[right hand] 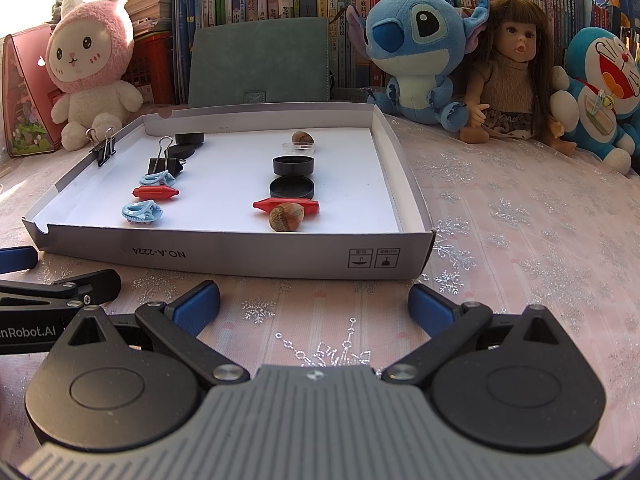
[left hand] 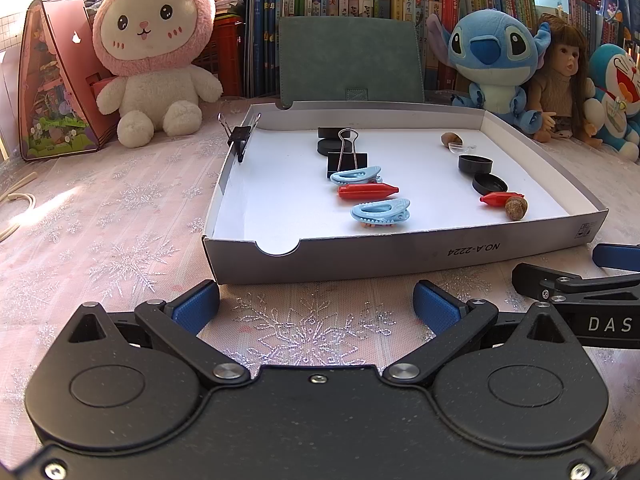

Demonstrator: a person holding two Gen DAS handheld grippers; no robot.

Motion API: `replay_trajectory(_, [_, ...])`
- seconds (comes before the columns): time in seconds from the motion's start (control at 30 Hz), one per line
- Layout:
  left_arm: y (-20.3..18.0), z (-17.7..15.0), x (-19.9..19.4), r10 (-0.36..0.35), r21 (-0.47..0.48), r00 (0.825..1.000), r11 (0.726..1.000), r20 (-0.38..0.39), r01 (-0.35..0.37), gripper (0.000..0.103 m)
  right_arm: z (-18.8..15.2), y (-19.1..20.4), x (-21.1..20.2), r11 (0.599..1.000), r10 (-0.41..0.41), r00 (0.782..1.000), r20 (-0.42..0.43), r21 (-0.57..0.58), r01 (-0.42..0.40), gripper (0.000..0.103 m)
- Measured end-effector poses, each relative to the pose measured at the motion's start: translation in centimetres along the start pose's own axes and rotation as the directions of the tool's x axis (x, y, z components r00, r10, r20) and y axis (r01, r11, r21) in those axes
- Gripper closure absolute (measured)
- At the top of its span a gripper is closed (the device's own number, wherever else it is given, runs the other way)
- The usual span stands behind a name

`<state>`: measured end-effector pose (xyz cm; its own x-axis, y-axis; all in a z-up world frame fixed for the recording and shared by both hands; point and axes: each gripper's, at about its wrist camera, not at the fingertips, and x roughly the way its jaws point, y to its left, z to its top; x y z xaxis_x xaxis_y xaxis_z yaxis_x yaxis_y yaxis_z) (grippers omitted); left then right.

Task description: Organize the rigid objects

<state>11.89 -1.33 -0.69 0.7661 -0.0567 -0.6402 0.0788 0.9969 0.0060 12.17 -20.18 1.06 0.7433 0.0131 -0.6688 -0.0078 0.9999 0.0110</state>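
Both claws, left gripper and right gripper, hover wide open and empty over the tablecloth; just ahead sits the cardboard tray; hazelnut inside.

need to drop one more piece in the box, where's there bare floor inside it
Free: the white strip between the two columns, and the near-left corner between the left wall and the blue clips. Crowded: the column from the binder clip forward, and the right column, black caps to the hazelnut.
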Motion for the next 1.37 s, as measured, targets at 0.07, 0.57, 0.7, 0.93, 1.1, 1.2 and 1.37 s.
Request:
replay_trajectory(0.07, [0.00, 0.00, 0.01, 0.000, 0.000, 1.000, 1.000, 0.000, 0.000, 0.000, 0.01, 0.00, 0.01, 1.000, 0.000, 1.000, 0.000, 0.000, 0.000, 0.000])
replay_trajectory(0.57, [0.02, 0.01, 0.00, 0.000, 0.000, 1.000, 1.000, 0.000, 0.000, 0.000, 0.01, 0.00, 0.01, 1.000, 0.000, 1.000, 0.000, 0.000, 0.000, 0.000])
replay_trajectory(0.7, [0.03, 0.02, -0.02, 0.000, 0.000, 1.000, 1.000, 0.000, 0.000, 0.000, 0.00, 0.00, 0.00, 1.000, 0.000, 1.000, 0.000, 0.000, 0.000, 0.000])
replay_trajectory(0.93, [0.03, 0.02, -0.01, 0.000, 0.000, 1.000, 1.000, 0.000, 0.000, 0.000, -0.01, 0.00, 0.00, 1.000, 0.000, 1.000, 0.000, 0.000, 0.000, 0.000])
replay_trajectory(1.1, [0.03, 0.02, -0.02, 0.000, 0.000, 1.000, 1.000, 0.000, 0.000, 0.000, -0.02, 0.01, 0.00, 1.000, 0.000, 1.000, 0.000, 0.000, 0.000, 0.000])
replay_trajectory(1.2, [0.03, 0.02, -0.01, 0.000, 0.000, 1.000, 1.000, 0.000, 0.000, 0.000, -0.01, 0.01, 0.00, 1.000, 0.000, 1.000, 0.000, 0.000, 0.000, 0.000])
replay_trajectory(1.37, [0.04, 0.02, 0.00, 0.000, 0.000, 1.000, 1.000, 0.000, 0.000, 0.000, 0.00, 0.02, 0.01, 1.000, 0.000, 1.000, 0.000, 0.000, 0.000, 0.000])
